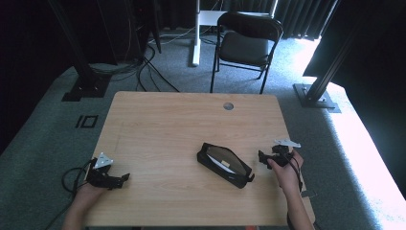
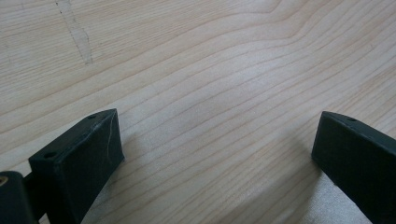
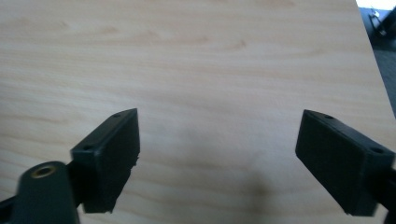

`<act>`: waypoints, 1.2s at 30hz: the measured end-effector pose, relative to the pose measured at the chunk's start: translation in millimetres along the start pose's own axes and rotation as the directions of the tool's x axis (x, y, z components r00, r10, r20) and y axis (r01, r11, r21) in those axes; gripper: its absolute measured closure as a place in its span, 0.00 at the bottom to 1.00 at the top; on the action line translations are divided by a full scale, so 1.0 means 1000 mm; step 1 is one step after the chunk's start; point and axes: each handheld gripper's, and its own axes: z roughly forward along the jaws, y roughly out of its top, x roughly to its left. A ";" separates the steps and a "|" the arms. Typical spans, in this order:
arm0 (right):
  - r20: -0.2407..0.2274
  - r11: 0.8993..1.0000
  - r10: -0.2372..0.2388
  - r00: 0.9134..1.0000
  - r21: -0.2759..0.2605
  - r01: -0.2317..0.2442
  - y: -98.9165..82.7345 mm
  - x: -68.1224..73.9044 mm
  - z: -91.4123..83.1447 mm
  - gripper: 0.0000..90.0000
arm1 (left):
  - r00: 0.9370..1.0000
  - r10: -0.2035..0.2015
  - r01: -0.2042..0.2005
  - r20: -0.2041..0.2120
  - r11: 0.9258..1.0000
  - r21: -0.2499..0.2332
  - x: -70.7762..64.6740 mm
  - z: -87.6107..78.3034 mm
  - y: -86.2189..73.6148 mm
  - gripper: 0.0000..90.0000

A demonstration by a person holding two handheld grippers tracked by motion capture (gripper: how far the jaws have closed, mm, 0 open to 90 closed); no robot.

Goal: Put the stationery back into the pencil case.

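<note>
The black pouch (image 1: pixel 225 165) lies diagonally, long axis running from upper left to lower right, unzipped. The left gripper (image 1: pixel 125 177) and right gripper (image 1: pixel 261 156) gape empty.

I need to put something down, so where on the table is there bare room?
The far half of the table is bare wood, from the black pouch up to the round hole. So is the stretch between the left claw and the pouch. It is tightest between the pouch and the right claw.
</note>
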 end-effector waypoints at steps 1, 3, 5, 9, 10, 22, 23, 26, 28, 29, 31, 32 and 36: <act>0.000 1.000 0.013 1.000 -0.002 -0.013 -0.002 -0.001 0.000 0.15 | 1.000 0.000 0.000 0.000 1.000 0.000 0.000 0.000 0.000 0.02; 0.004 0.999 0.036 0.999 0.000 -0.036 -0.007 -0.002 0.000 0.15 | 1.000 0.000 0.000 0.000 1.000 0.000 0.000 0.000 0.000 0.02; 0.008 0.999 0.044 0.999 0.001 -0.044 -0.011 -0.002 0.000 0.15 | 1.000 0.000 0.000 0.000 1.000 0.000 0.000 0.000 0.000 0.02; 0.033 0.999 0.051 0.998 -0.005 -0.051 -0.017 -0.004 -0.002 0.14 | 1.000 0.000 0.000 0.000 1.000 0.000 0.000 0.000 0.000 0.02; 0.048 0.999 0.048 0.998 -0.007 -0.048 -0.019 -0.004 -0.003 0.13 | 1.000 0.000 0.000 0.000 1.000 0.000 0.000 0.000 0.000 0.02; 0.098 0.996 0.088 0.991 0.016 -0.090 -0.044 -0.011 -0.010 0.12 | 1.000 0.000 0.000 0.000 1.000 0.000 0.000 0.000 0.000 0.02; 0.100 0.996 0.091 0.991 0.013 -0.093 -0.046 -0.011 -0.011 0.12 | 1.000 0.000 0.000 0.000 1.000 0.000 0.000 0.000 0.000 0.02; 0.100 0.996 0.091 0.991 0.003 -0.092 -0.050 -0.008 -0.014 0.12 | 1.000 0.000 0.000 0.000 1.000 0.000 0.000 0.000 0.000 0.02; 0.101 0.996 0.094 0.990 -0.004 -0.094 -0.054 -0.006 -0.017 0.12 | 1.000 0.000 0.000 0.000 1.000 0.000 0.000 0.000 0.000 0.02; 0.100 0.996 0.093 0.991 -0.002 -0.094 -0.056 -0.006 -0.019 0.12 | 1.000 0.000 0.000 0.000 1.000 0.000 0.000 0.000 0.000 0.02; 0.096 0.996 0.091 0.991 -0.003 -0.091 -0.059 -0.005 -0.023 0.12 | 1.000 0.000 0.000 0.000 1.000 0.000 0.000 0.000 0.000 0.02; 0.091 0.996 0.086 0.992 -0.004 -0.086 -0.061 -0.005 -0.024 0.12 | 1.000 -0.001 0.001 0.000 1.000 0.000 0.000 0.000 0.000 0.02; 0.085 0.997 0.080 0.993 -0.003 -0.080 -0.062 -0.005 -0.025 0.12 | 1.000 -0.002 0.002 0.000 1.000 0.000 0.000 0.000 0.000 0.02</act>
